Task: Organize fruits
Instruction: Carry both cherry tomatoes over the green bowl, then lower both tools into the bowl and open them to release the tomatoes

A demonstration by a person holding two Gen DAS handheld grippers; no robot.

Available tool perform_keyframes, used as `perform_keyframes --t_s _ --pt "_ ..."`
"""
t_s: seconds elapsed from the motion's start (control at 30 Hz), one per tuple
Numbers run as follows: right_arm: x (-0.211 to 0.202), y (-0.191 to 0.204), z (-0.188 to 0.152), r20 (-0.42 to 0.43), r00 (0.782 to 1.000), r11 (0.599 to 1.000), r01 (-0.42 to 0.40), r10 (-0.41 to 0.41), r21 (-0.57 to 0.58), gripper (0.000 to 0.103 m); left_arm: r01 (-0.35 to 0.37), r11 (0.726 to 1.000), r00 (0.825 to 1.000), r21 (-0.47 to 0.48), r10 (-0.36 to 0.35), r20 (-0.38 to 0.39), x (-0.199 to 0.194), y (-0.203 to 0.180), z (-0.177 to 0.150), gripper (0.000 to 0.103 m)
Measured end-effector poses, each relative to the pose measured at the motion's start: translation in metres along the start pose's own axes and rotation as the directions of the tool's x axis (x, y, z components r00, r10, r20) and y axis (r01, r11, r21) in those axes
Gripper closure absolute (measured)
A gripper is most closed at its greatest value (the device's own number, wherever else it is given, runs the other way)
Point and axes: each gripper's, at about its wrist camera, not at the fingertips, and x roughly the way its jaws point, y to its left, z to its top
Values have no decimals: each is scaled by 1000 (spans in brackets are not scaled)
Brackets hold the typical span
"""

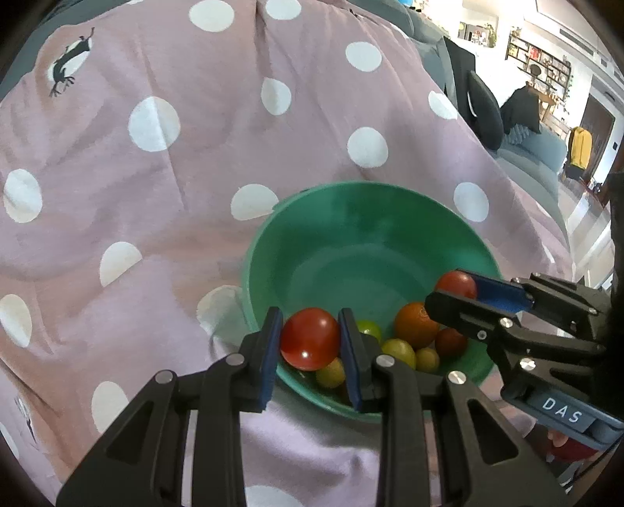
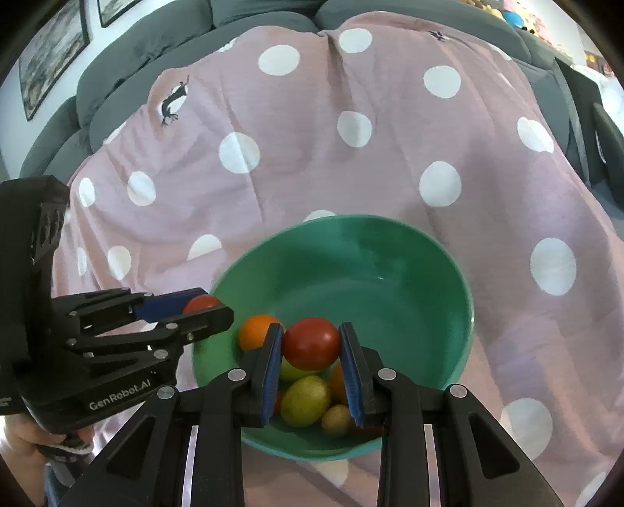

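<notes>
A green bowl [image 1: 351, 234] sits on a pink polka-dot cloth [image 1: 156, 195] and holds several small red, orange and yellow-green fruits. My left gripper [image 1: 311, 339] is shut on a red tomato [image 1: 310, 338] over the bowl's near rim. My right gripper [image 2: 311, 343] is shut on another red tomato [image 2: 311, 343] above the fruits in the bowl [image 2: 370, 273]. The right gripper also shows in the left wrist view [image 1: 464, 290] with its tomato [image 1: 456, 284]. The left gripper shows in the right wrist view [image 2: 202, 306] with its tomato [image 2: 201, 303].
The cloth [image 2: 351, 156] covers a grey sofa [image 2: 156, 35]. An orange fruit [image 1: 415, 324] and yellow-green ones [image 2: 306, 401] lie in the bowl's near part. A room with chairs and shelves [image 1: 538, 74] lies at the right.
</notes>
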Motion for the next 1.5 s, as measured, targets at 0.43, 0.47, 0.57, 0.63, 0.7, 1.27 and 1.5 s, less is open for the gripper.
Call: perform_keyframes --t_s 0.43,0.47,0.57,0.63,0.7,1.27,1.5 --pt "15 -6 -2 -55 998 999 25 -27 -42 72 -20 999 998 30 22 -58 25 -8 3 74" --pt "16 -7 -3 -60 998 999 24 -27 -45 72 -20 999 998 32 22 -61 27 -8 3 74" --pt "19 -9 -3 -72 997 998 28 -32 -50 72 -26 999 997 38 29 -71 32 -10 3 74" --pt "19 -8 -2 -70 997 998 36 -40 -58 72 -39 998 997 47 42 -72 33 -10 4 73" --pt "19 -9 -1 -73 996 997 38 -42 -60 72 -40 998 996 45 43 -74 34 -10 5 73" --pt "19 -9 -1 -89 995 997 38 -44 -63 72 -66 995 992 77 74 -99 38 -15 9 73" --pt "19 -9 0 -96 994 997 44 -51 -70 72 -75 992 990 103 86 -114 40 -17 10 73"
